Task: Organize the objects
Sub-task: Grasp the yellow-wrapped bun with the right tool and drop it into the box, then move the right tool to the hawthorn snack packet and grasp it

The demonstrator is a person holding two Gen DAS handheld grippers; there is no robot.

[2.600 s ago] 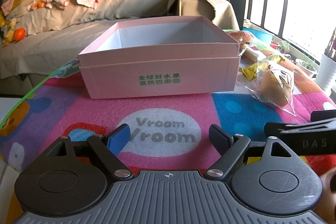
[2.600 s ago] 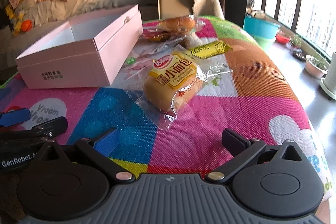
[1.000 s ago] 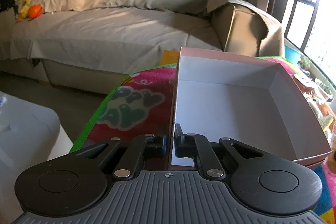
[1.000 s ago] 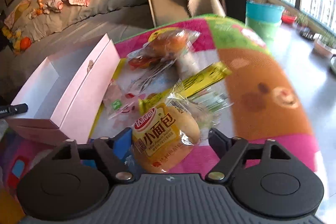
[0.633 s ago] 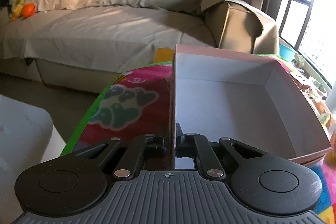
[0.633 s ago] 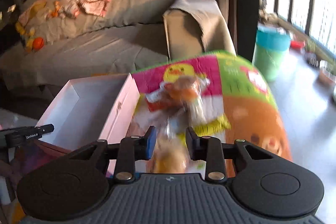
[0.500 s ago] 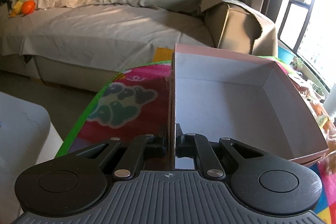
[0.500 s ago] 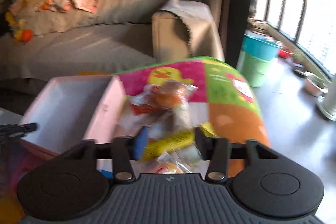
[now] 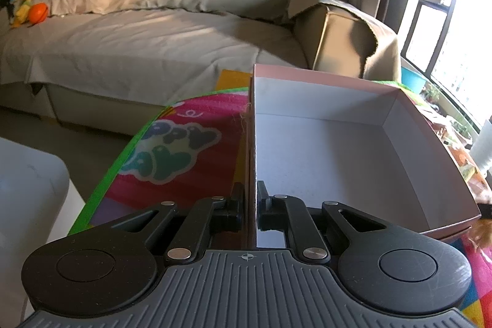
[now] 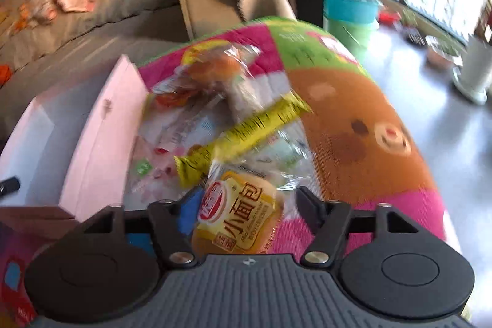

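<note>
Pinching pink box [image 9: 353,156] wall, left gripper [image 9: 251,206] clamped tight, right gripper [image 10: 246,208] spread wide, bread packet [image 10: 238,212] between jaws

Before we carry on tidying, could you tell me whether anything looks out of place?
Yes: the snack packets, such as the yellow bread bun packet and long yellow wrapper, lie heaped on the colourful mat beside the empty pink cardboard box.
</note>
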